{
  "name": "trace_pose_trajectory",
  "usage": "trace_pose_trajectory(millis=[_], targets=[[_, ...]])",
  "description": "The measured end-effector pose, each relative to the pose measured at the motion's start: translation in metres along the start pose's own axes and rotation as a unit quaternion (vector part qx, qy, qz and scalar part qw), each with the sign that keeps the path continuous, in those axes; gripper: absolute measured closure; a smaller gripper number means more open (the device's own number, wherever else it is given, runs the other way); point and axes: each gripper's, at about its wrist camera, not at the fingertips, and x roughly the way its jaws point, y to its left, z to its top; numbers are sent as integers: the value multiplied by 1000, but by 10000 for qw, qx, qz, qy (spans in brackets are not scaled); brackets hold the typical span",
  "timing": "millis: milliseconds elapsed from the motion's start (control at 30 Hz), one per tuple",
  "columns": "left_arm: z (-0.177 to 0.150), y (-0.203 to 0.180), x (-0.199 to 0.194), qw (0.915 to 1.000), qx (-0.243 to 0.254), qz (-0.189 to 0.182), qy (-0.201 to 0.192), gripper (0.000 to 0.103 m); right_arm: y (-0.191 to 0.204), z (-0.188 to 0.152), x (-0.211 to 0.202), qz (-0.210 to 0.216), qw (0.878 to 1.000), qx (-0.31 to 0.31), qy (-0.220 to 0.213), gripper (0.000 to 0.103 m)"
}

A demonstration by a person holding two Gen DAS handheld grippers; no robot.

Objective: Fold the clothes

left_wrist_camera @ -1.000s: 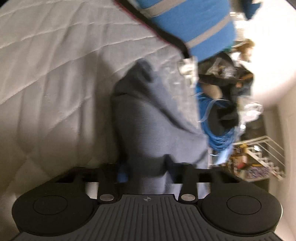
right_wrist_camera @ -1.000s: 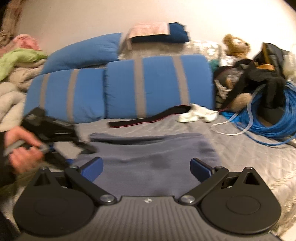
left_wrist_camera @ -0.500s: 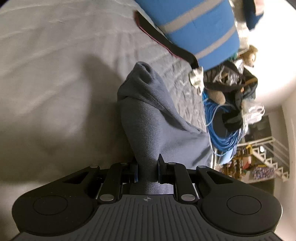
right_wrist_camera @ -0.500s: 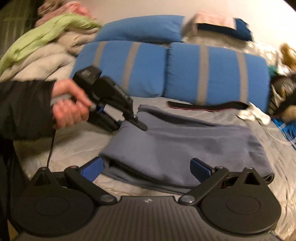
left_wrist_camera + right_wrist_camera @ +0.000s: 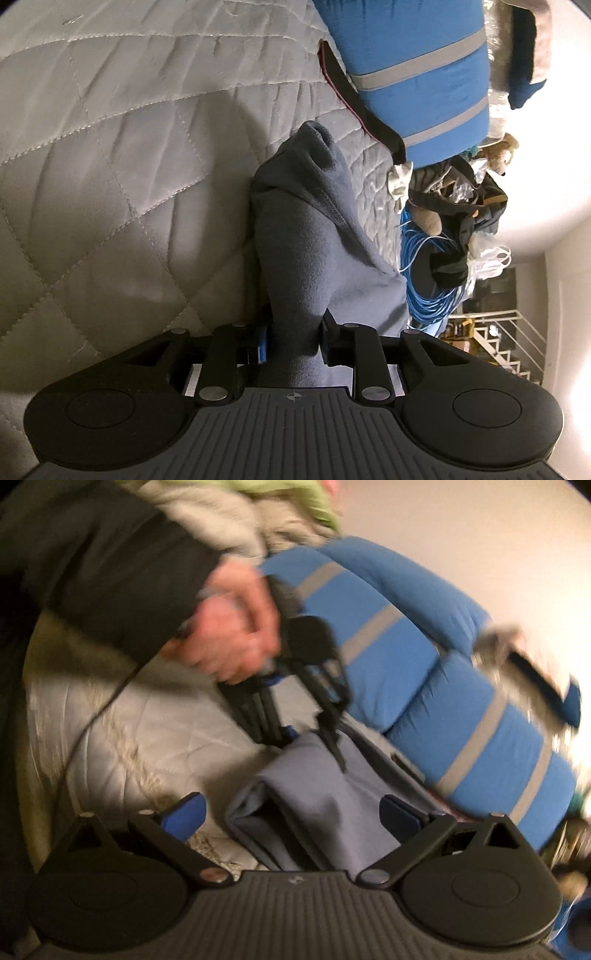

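Left hand-held gripper (image 5: 293,341) clamped on grey garment (image 5: 314,251); right hand-held gripper (image 5: 293,810) apart; blue cable coil (image 5: 428,295) beside.

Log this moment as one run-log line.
left tongs: shut on grey fleece garment | right tongs: open, garment between | surface: quilted bedspread

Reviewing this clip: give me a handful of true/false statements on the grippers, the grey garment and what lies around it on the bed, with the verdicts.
1. The left gripper is clamped on the grey garment. True; its jaws have just been opening slightly, yet cloth is still pinched between them.
2. The right gripper is shut on the garment. False: its jaws stand wide apart, with the cloth lying between them untouched.
3. The garment lies on a quilted bedspread. True.
4. The pillows are red. False: blue with grey stripes.
5. A coil of blue cable lies beyond the garment. True.
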Motion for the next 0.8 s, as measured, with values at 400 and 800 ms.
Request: trace_pose_trajectory(millis=[400, 800], targets=[[3, 7, 2, 9998, -202, -72, 63, 79, 46, -25, 13, -1407, 9362, -3216, -176, 0], [17, 12, 2, 9979, -609, -194, -70, 74, 25, -5, 19, -273, 9404, -3390, -18, 99]])
